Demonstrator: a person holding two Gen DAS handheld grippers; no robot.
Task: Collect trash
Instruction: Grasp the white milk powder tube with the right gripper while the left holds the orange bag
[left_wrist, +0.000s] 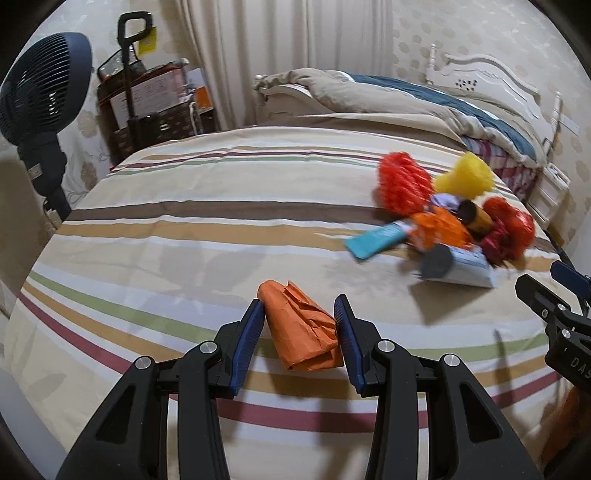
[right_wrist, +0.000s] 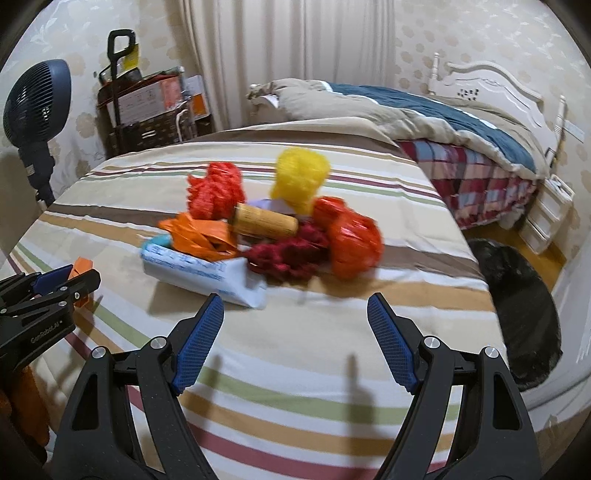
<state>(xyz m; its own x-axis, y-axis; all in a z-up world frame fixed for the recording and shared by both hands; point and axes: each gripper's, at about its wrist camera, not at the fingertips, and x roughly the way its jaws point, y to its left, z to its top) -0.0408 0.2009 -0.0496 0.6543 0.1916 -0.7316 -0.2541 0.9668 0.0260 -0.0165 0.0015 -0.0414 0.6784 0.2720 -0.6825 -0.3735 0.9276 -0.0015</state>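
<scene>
Holding: left gripper (left_wrist: 300, 317) is pinching a crumpled orange paper wad (left_wrist: 301, 332) between its blue pads, over the striped bedsheet (left_wrist: 184, 221)
Right gripper (right_wrist: 295, 325): jaws spread wide, nothing in them
Trash pile (right_wrist: 273, 229): heaped mid-bed, just beyond the right gripper; red and yellow mesh balls, cardboard tube (right_wrist: 266, 221), white packet (right_wrist: 207, 269)
Background: fan (left_wrist: 44, 92) at left, kinda blurry

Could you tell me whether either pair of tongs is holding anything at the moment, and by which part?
The left tongs clamp a folded orange paper bag across its two long sides, near the middle. The right tongs stand open, holding nothing.
</scene>
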